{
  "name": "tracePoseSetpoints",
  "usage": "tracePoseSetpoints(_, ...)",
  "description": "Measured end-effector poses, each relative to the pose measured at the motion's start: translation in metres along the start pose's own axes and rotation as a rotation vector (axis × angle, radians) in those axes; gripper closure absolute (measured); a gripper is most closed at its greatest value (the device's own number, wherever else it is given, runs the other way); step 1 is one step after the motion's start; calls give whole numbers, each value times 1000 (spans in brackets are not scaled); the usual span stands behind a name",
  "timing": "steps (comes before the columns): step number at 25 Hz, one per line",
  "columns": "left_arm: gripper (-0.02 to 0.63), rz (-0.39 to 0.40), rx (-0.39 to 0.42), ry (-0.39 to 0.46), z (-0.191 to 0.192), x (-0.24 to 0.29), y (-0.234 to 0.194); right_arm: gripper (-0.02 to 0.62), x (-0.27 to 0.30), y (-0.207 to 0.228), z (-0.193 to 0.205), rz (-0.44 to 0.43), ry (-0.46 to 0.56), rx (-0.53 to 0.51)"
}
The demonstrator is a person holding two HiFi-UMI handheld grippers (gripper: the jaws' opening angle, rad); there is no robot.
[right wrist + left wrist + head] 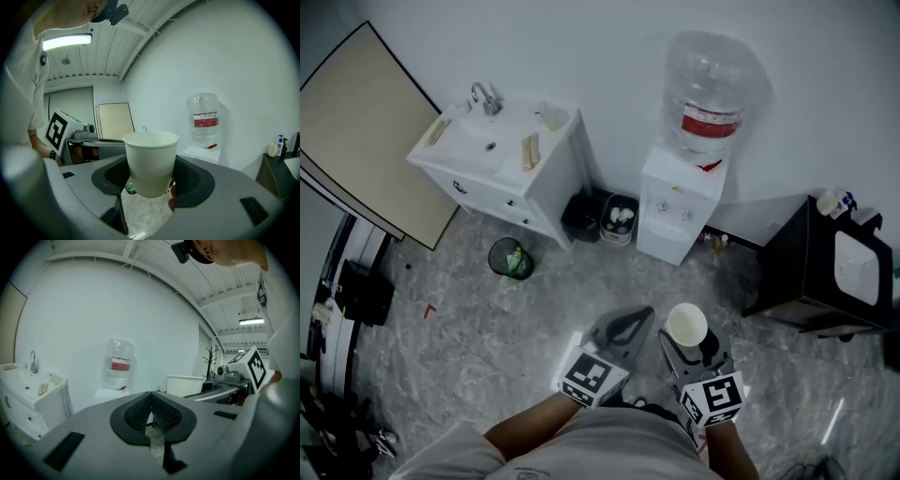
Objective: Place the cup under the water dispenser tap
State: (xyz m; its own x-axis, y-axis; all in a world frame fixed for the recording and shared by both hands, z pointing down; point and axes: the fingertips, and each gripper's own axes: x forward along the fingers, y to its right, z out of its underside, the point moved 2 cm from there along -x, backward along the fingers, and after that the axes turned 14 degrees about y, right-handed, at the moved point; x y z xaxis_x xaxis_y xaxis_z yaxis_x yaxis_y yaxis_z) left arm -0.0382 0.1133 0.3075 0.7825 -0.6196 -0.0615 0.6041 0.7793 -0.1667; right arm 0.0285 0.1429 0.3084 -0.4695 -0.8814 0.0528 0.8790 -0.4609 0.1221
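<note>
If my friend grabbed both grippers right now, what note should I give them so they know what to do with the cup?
Left gripper: jaws shut, nothing in them.
Right gripper: shut on the white paper cup, which is upright.
Water dispenser: some way ahead of both grippers, with the bottle on top.
Done: the cup is in the grip and off the ground.
Left: carry the cup to the dispenser and set it under the tap. Keeping it upright is probably best.
</note>
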Motion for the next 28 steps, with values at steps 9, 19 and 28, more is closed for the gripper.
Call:
tracePoseSetpoints(9,601,66,2,21,3,67,-64,313,67,49,7,93,2,15)
tracePoseSetpoints(19,601,36,16,28,21,166,-115,313,139,144,23,59,-21,6)
tracePoseSetpoints(28,601,-91,-2,68,40,250,-152,313,199,226,71,-57,-50,10)
